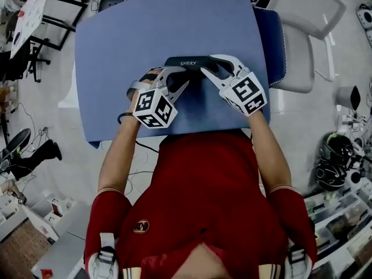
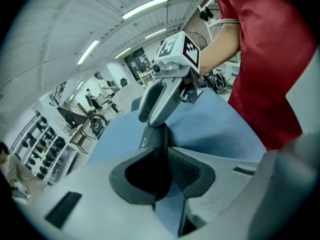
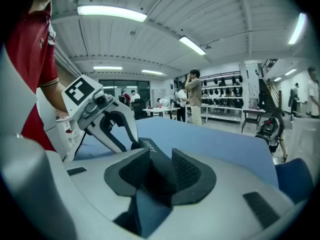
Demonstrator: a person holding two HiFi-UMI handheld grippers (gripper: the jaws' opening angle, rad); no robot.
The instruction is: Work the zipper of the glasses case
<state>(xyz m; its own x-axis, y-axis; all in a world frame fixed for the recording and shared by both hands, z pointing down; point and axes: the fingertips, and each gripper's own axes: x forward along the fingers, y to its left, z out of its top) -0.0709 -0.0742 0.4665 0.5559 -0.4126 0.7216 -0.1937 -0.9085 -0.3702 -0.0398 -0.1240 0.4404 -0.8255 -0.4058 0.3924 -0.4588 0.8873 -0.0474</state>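
Note:
A dark glasses case (image 1: 189, 63) with white lettering lies across the blue-covered table (image 1: 145, 34). My left gripper (image 1: 174, 81) holds its left end; in the left gripper view the case (image 2: 156, 136) stands narrow between the pads, which press on it (image 2: 162, 156). My right gripper (image 1: 209, 66) is at the case's right end. In the right gripper view its jaws (image 3: 160, 171) stand wide with the case (image 3: 152, 151) running between them, the pads apart from it. The zipper pull is hidden. Each gripper shows in the other's view: the right gripper (image 2: 152, 116), the left gripper (image 3: 127, 145).
A white chair (image 1: 302, 45) with a blue cushion stands close to the table's right edge. Dark chairs and a desk (image 1: 29, 16) are at the left, boxes and helmets (image 1: 334, 167) on the floor at the right. People stand far off in the room (image 3: 192, 96).

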